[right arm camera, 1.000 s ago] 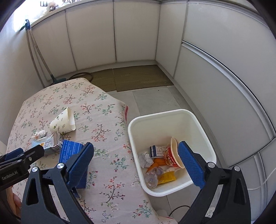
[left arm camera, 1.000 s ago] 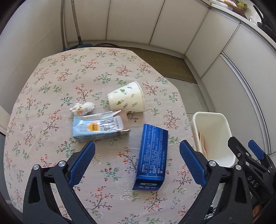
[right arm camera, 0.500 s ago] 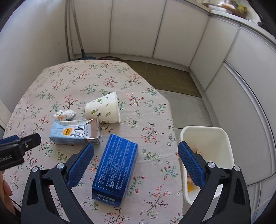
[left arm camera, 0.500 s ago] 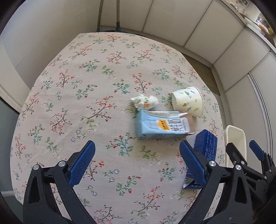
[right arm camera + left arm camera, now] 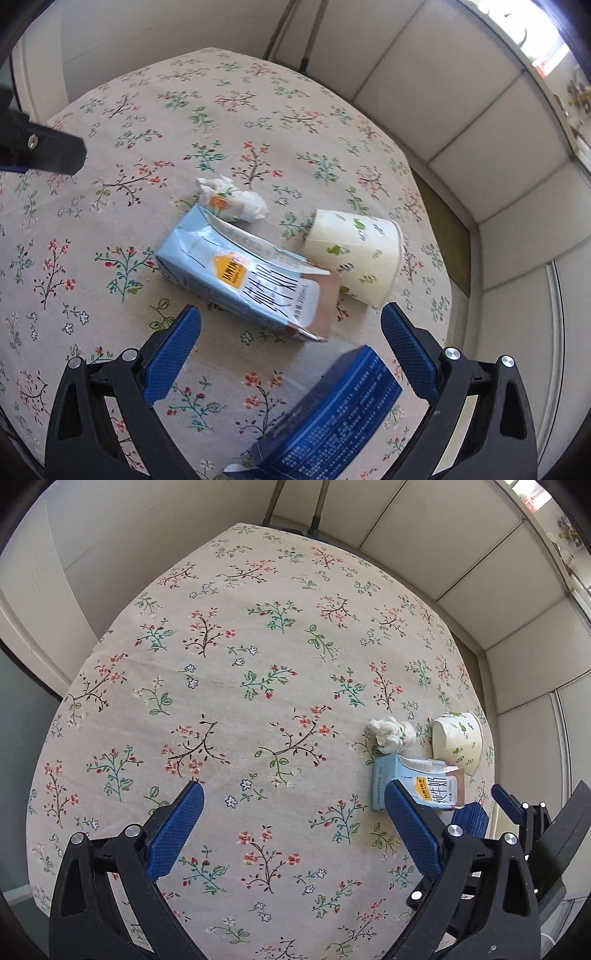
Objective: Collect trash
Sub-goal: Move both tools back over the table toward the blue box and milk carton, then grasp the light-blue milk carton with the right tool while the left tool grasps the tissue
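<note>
A light blue milk carton lies on its side on the floral tablecloth, with a crumpled white wrapper behind it, a tipped paper cup to its right and a dark blue box in front. My right gripper is open and empty, just above the carton's near end and the box. My left gripper is open and empty over bare cloth, left of the carton, wrapper and cup.
White cabinet panels curve around the back and right. Two mop or broom handles lean at the table's far edge. The right gripper's body shows at the left wrist view's lower right, the left gripper's arm at the right view's left.
Both grippers swung left, away from the white bin, which has left both views. The right gripper has closed in low over the carton and blue box. The left now faces bare cloth.
</note>
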{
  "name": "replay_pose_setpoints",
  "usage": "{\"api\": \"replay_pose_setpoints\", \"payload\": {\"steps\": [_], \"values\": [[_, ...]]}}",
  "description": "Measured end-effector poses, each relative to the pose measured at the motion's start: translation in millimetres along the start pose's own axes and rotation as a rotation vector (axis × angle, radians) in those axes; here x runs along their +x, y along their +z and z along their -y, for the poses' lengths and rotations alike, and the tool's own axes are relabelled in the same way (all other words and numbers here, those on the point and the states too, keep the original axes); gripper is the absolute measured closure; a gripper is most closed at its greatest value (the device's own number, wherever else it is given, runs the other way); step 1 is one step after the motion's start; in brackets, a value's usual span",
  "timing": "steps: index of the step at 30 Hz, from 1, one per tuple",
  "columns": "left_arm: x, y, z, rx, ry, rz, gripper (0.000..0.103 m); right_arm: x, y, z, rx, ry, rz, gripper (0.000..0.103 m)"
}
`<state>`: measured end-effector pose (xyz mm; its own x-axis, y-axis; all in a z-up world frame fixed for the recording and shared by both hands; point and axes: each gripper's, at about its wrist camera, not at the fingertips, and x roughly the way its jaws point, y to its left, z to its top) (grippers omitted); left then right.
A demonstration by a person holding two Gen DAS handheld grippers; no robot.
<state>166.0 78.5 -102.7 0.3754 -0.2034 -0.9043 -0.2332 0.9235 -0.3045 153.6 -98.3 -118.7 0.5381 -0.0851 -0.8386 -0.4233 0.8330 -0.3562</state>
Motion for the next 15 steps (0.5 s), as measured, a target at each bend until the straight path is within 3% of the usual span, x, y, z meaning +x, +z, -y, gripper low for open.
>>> {"api": "replay_pose_setpoints", "payload": {"steps": [8,11,12,13,15], "values": [[-1.0,13.9,-29.2,-0.076,-0.027,-0.010,0.009,30.8,18.2,-40.8,-0.222,0.026,-0.024,0.008],[2.5,16.6,-39.7,-0.098,-0.025,-0.022,0.009,33.0,25.1,-36.5,-0.223,0.085,-0.002,0.009],[3.8,17.4,-42.3,-0.105,-0.023,-0.024,0.009,35.4,27.4,-34.2,-0.210,0.107,0.002,0.012],[5.6,18.6,-45.5,-0.112,-0.021,-0.028,0.009,37.6,29.5,-31.7,-0.195,0.139,0.004,0.022],[8.1,20.4,-48.4,-0.122,-0.026,-0.034,0.009,41.7,35.3,-25.7,-0.144,0.199,-0.003,0.025]]}}
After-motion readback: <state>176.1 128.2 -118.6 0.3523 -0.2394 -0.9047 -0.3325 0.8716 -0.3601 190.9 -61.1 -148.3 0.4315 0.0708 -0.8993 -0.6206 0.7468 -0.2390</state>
